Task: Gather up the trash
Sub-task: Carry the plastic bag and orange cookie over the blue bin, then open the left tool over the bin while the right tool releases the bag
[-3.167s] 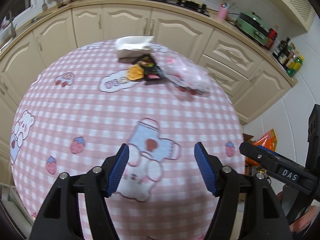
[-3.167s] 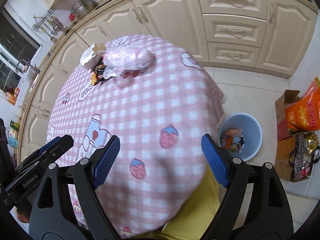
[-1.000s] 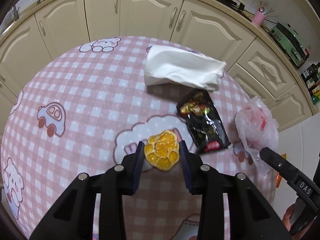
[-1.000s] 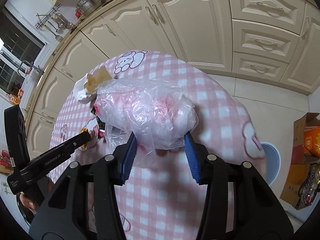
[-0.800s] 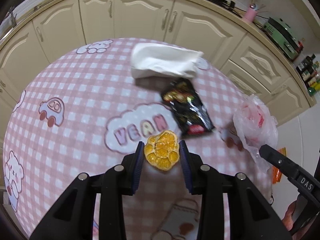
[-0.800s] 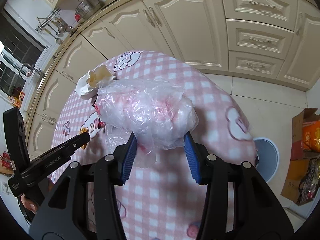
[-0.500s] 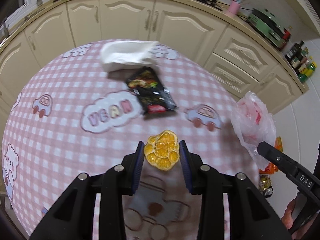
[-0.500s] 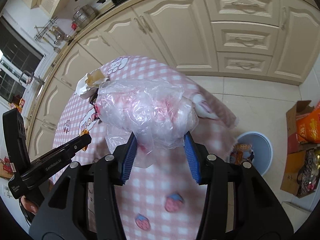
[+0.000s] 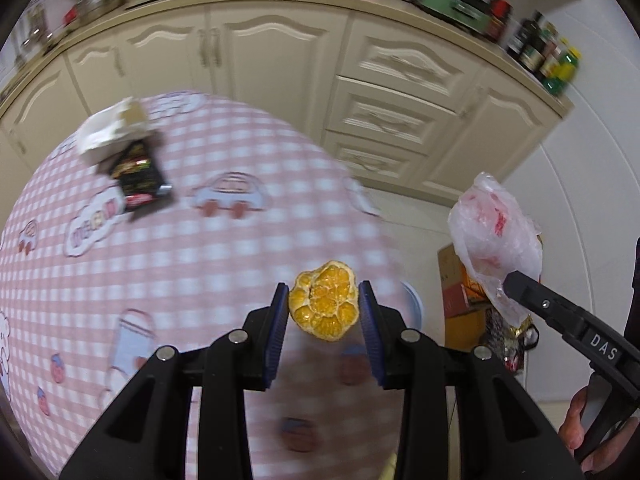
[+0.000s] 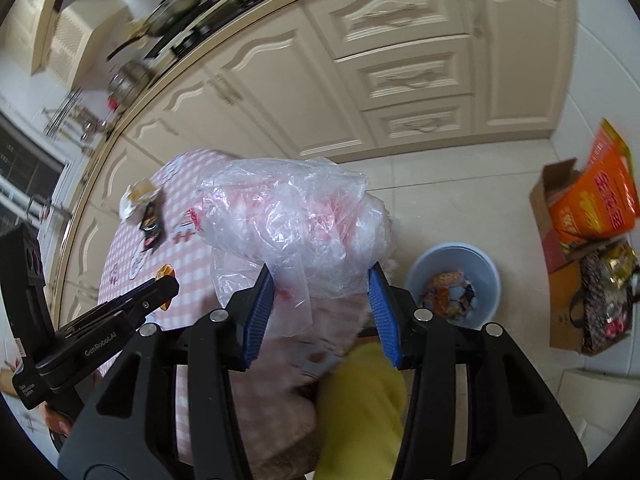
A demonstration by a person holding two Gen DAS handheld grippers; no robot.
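Orange peel [image 9: 323, 301] sits pinched in your left gripper [image 9: 323, 322] over the table [image 9: 160, 280] edge; the crumpled bag [image 10: 296, 224] is clamped in your right gripper [image 10: 322, 312], just short of the bin [image 10: 454, 286]. Get each squarely over the bin before letting go, bag first since it's closer and floaty. Wrapper [image 9: 138, 178] and tissue [image 9: 108, 130] are left on the table.

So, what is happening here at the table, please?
A person is clearing trash off a pink checked table with a gripper in each hand. The left gripper is shut on an orange peel, and the right gripper is shut on a crumpled plastic bag. Both are held near the table's edge, with a blue bin on the floor beside it that already holds some wrappers. A white tissue and a black snack wrapper lie on the table.
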